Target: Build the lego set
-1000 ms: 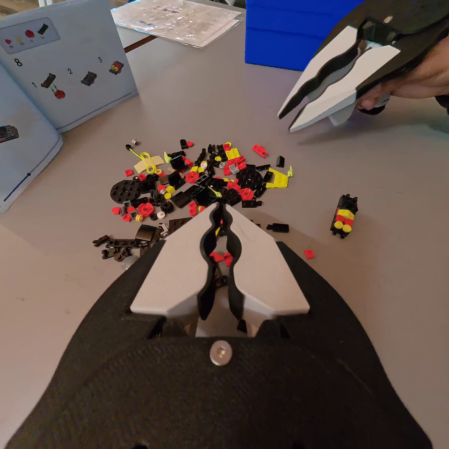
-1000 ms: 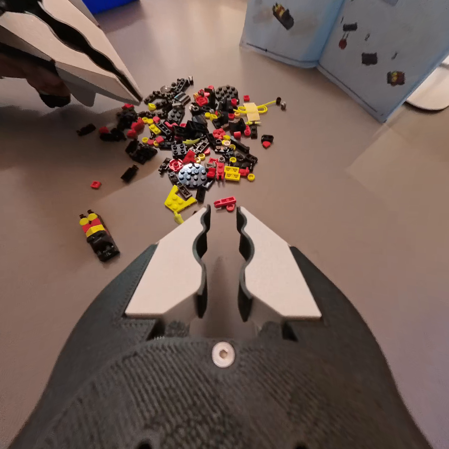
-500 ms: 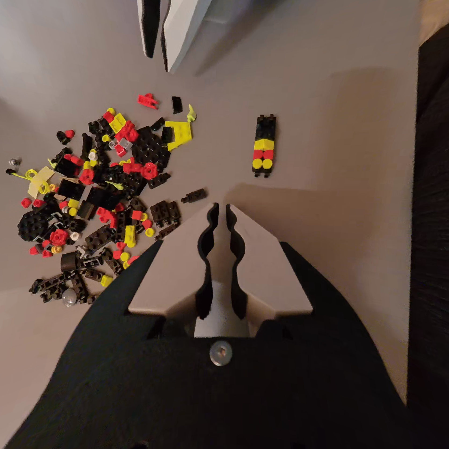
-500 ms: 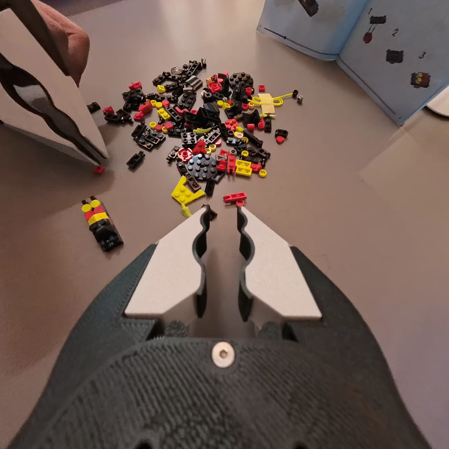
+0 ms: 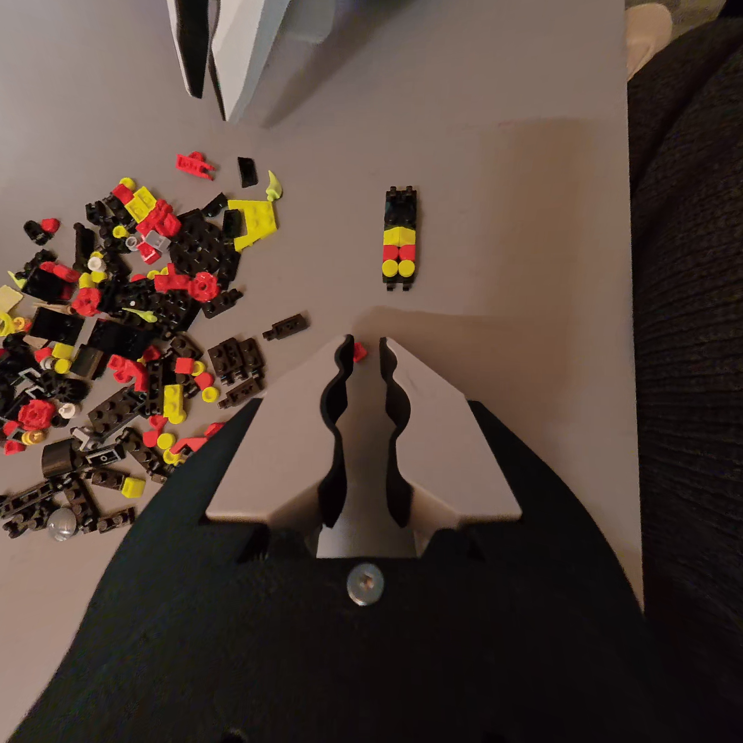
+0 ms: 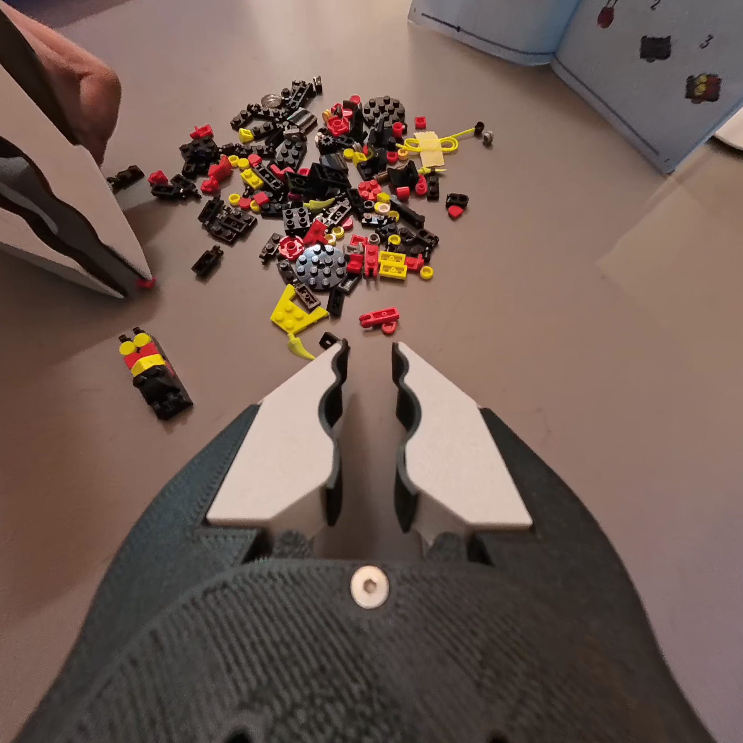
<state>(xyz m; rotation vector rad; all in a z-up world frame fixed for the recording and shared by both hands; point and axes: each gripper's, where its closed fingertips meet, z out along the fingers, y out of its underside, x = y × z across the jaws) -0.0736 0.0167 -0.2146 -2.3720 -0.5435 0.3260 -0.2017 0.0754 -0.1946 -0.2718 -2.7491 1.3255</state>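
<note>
Grey tabletop (image 5: 482, 169): small red piece (image 5: 359, 352) btwn left tool (image 5: 364, 341) tips, apart; right tool (image 6: 370, 345) also apart.

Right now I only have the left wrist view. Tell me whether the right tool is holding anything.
Observer: No. The right tool is open, with nothing between its tips.
Operator: Report what lies beyond the pile.
Observer: An open instruction booklet is past it, on the far side.
Operator: View the left tool side-on and report its height.
Observer: Its tips are down at the table, with the small red piece right at them.
</note>
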